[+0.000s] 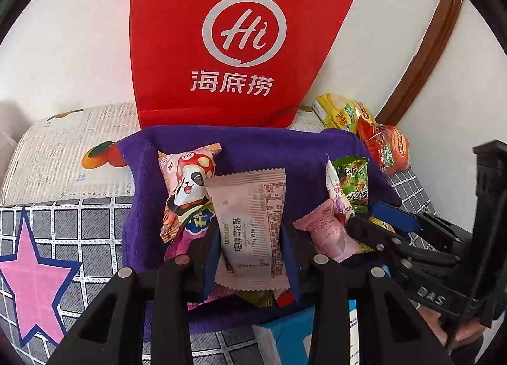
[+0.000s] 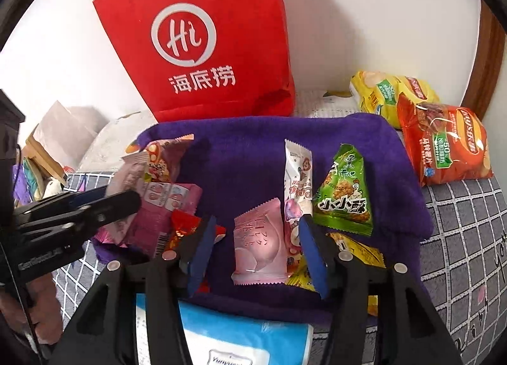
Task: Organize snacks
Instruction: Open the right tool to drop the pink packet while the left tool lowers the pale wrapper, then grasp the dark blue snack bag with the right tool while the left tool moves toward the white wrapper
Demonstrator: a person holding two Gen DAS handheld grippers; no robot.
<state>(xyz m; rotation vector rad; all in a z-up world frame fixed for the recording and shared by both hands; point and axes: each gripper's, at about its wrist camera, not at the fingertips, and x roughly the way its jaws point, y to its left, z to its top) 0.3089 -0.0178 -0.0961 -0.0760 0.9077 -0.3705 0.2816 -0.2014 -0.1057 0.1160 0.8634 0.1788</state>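
In the left wrist view my left gripper point(image 1: 250, 235) is shut on a pale pink snack packet point(image 1: 250, 206), which stands upright between the blue pads over a purple towel point(image 1: 253, 146). A panda-print packet point(image 1: 187, 184) leans just behind it. In the right wrist view my right gripper point(image 2: 256, 228) is open; a pink peach packet point(image 2: 256, 247) lies flat on the towel point(image 2: 240, 155) between the pads, untouched. A white-and-pink stick packet point(image 2: 298, 181) and a green triangular packet point(image 2: 345, 193) lie just beyond the right finger. A red paper bag point(image 2: 202, 35) stands behind the towel.
Yellow point(image 2: 386, 95) and orange point(image 2: 443, 143) chip bags lie at the back right by the wall. A small red candy point(image 2: 183, 228) and a yellow packet point(image 2: 358, 247) flank the right fingers. A blue-white pack point(image 2: 240, 333) sits at the near edge. The checked cloth point(image 1: 79, 231) spreads to the left.
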